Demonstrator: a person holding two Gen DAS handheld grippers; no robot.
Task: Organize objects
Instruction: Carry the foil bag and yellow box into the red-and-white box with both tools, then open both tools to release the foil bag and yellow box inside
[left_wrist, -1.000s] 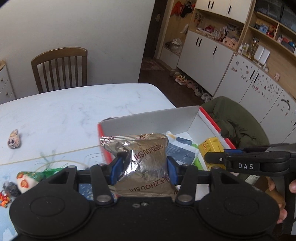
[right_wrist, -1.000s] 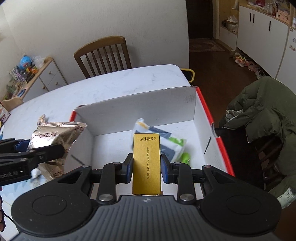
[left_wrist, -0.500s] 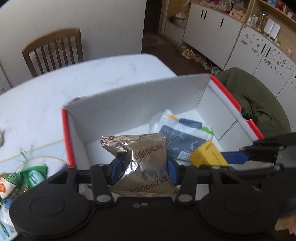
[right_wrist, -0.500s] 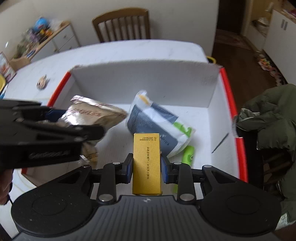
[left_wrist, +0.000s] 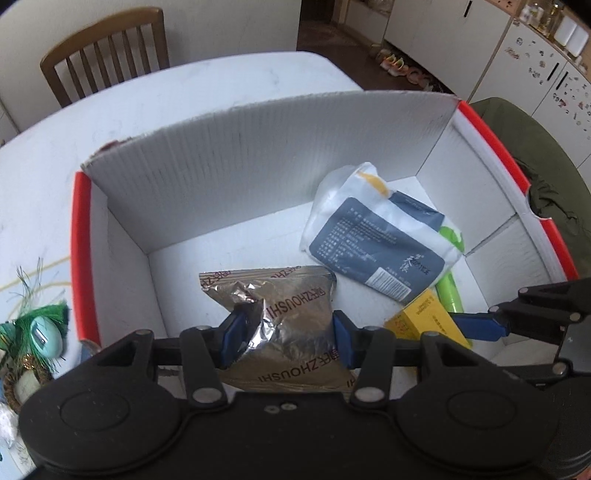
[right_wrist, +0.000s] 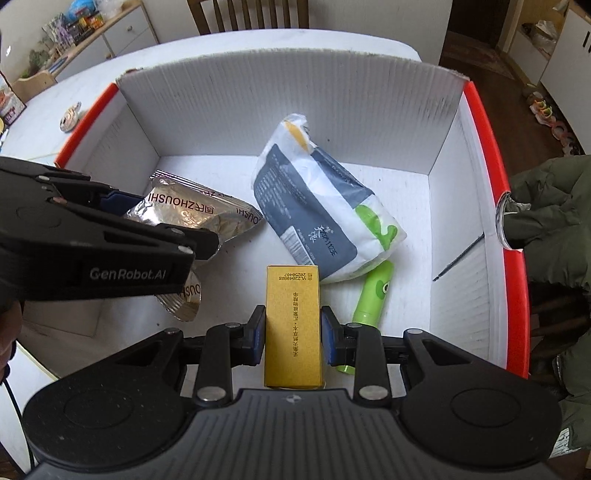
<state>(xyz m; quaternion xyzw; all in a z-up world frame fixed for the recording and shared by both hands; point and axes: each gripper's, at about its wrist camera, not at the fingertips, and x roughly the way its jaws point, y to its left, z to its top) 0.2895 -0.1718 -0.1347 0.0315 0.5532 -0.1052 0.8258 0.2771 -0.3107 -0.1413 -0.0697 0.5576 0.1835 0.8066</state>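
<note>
Box (right_wrist: 295, 110) below both grippers: left fingers (left_wrist: 236, 328) clamp foil bag (left_wrist: 291, 325), right fingers (right_wrist: 258, 332) clamp gold carton (right_wrist: 293, 332).

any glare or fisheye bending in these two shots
Left wrist view: the foil packet in the left tool throws bright glints, and the box wall bows into a curve. Right wrist view: the gold box in the right tool reads sharp; the box rim curves too.

On the white marble table (left_wrist: 207, 92), the red-edged white corrugated box (right_wrist: 288, 110) holds a white-and-navy pouch (right_wrist: 317, 206) toward its far right, a lime-green tube (right_wrist: 371, 295) just nearer, a crinkled silver foil packet (right_wrist: 192, 214) at left.
</note>
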